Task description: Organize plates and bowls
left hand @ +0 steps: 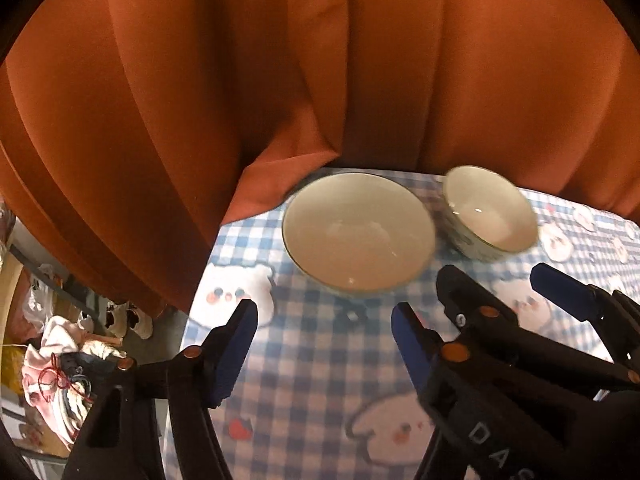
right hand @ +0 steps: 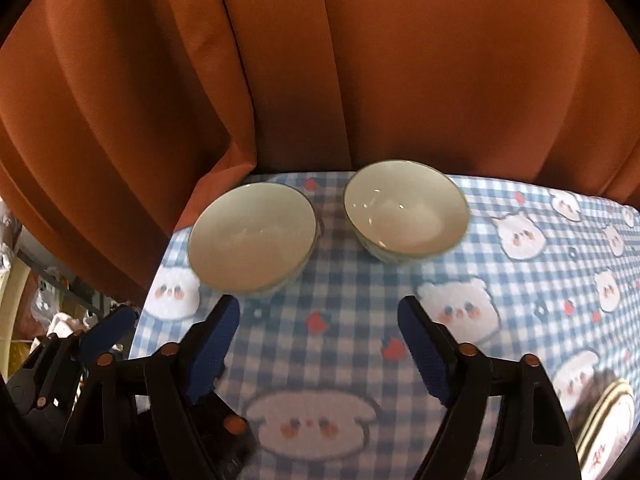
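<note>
Left claw [left hand: 324, 344] and right claw [right hand: 318, 340] both gape wide, holding nothing — two empty bowls, large [left hand: 358, 232] and small [right hand: 406, 212], sit beyond on the checked surface [right hand: 340, 360].

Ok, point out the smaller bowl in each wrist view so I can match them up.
Left wrist view: the smaller bowl sits upper right of centre, near the table's far edge, right of the larger bowl.
Right wrist view: the smaller bowl is just right of centre, again right of the larger bowl.
Shared landmark: the orange curtain behind both bowls.
</note>
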`<action>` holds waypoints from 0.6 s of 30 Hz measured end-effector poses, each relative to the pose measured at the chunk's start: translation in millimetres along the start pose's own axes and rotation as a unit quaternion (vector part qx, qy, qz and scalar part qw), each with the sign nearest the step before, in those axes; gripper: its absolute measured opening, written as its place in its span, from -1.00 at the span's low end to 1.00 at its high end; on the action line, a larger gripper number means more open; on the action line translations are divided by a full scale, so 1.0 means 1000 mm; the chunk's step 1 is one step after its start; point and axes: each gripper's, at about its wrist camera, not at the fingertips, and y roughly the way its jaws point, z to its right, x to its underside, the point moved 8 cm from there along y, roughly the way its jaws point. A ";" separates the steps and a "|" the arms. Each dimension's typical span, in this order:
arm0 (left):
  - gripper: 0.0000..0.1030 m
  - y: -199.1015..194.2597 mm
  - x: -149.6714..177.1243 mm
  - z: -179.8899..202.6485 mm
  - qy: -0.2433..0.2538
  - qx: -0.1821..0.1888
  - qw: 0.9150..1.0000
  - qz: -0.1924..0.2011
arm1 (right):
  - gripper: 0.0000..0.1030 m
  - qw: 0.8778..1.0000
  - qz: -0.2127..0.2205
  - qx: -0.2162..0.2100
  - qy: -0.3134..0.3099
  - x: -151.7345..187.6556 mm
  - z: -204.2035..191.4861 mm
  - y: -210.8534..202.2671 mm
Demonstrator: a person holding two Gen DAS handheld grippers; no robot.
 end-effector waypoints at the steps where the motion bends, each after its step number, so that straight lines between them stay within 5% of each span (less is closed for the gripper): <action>1: 0.39 0.005 -0.003 -0.002 -0.003 -0.001 1.000 0.000 | 0.47 1.000 -0.003 -0.003 -0.001 -0.004 -0.001 0.006; 6: 0.36 0.028 -0.019 -0.008 -0.011 -0.008 1.000 0.004 | 0.45 1.000 -0.003 -0.015 0.000 -0.021 -0.007 0.032; 18: -0.04 0.076 -0.039 -0.020 -0.029 -0.020 0.999 -0.009 | -0.04 0.999 -0.019 -0.031 -0.007 -0.044 -0.017 0.087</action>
